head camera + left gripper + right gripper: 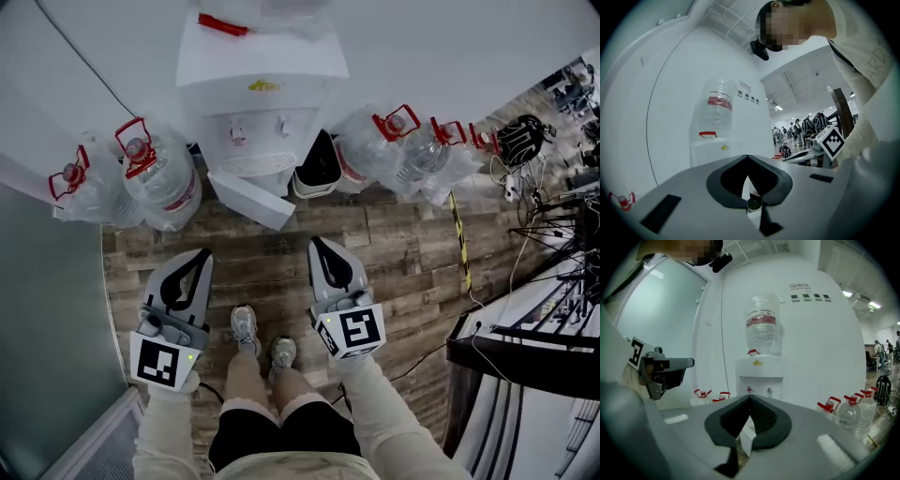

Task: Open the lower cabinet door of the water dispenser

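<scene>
The white water dispenser (262, 94) stands against the wall with a bottle on top. Its lower cabinet door (251, 199) is swung open and juts out over the wooden floor. My left gripper (202, 253) is held in front of the dispenser, left of the door, jaws shut and empty. To the right of the door, my right gripper (316, 242) is also shut with nothing in it. Neither touches the door. The right gripper view shows the dispenser (759, 376) straight ahead beyond the shut jaws (750, 397). In the left gripper view the dispenser (717, 150) lies ahead to the left.
Water jugs with red handles stand left (155, 173) and right (394, 141) of the dispenser, and a black bin (319, 164) sits beside it. A grey partition (47, 309) lines the left. Cables and a dark rack (525, 328) fill the right. The person's feet (262, 342) are below.
</scene>
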